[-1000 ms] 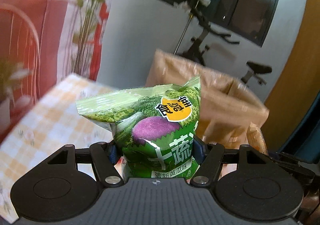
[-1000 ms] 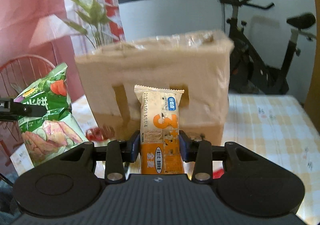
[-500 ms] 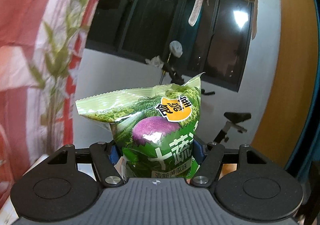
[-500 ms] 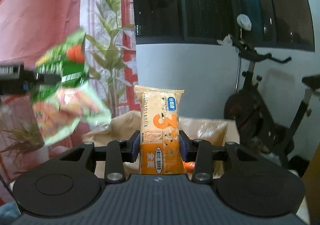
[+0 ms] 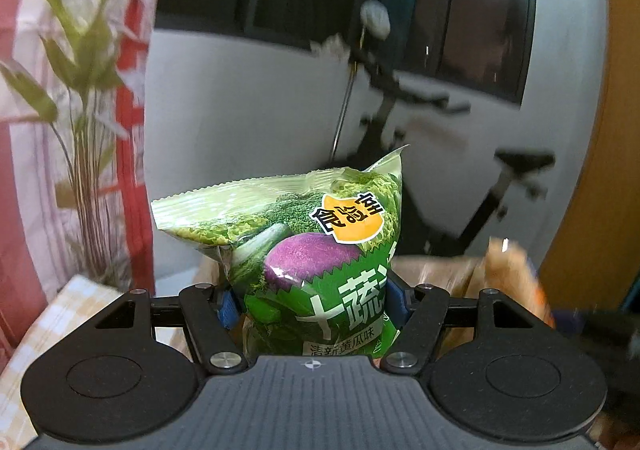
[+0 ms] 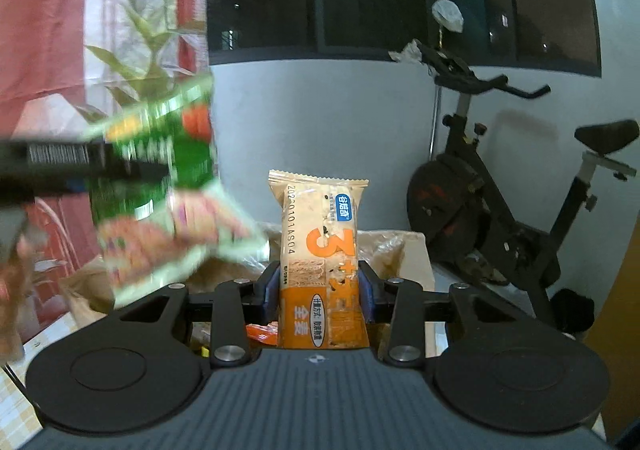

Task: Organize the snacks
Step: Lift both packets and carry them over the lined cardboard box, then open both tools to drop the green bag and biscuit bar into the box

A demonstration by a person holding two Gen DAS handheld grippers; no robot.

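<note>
A table with a yellow checked cloth (image 5: 60,314) carries an open brown cardboard box (image 6: 412,254).

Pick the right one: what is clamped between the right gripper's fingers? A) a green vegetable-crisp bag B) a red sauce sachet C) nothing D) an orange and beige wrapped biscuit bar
D: in the right wrist view the right gripper is shut on the orange and beige biscuit bar, which stands upright between its blue pads.
</note>
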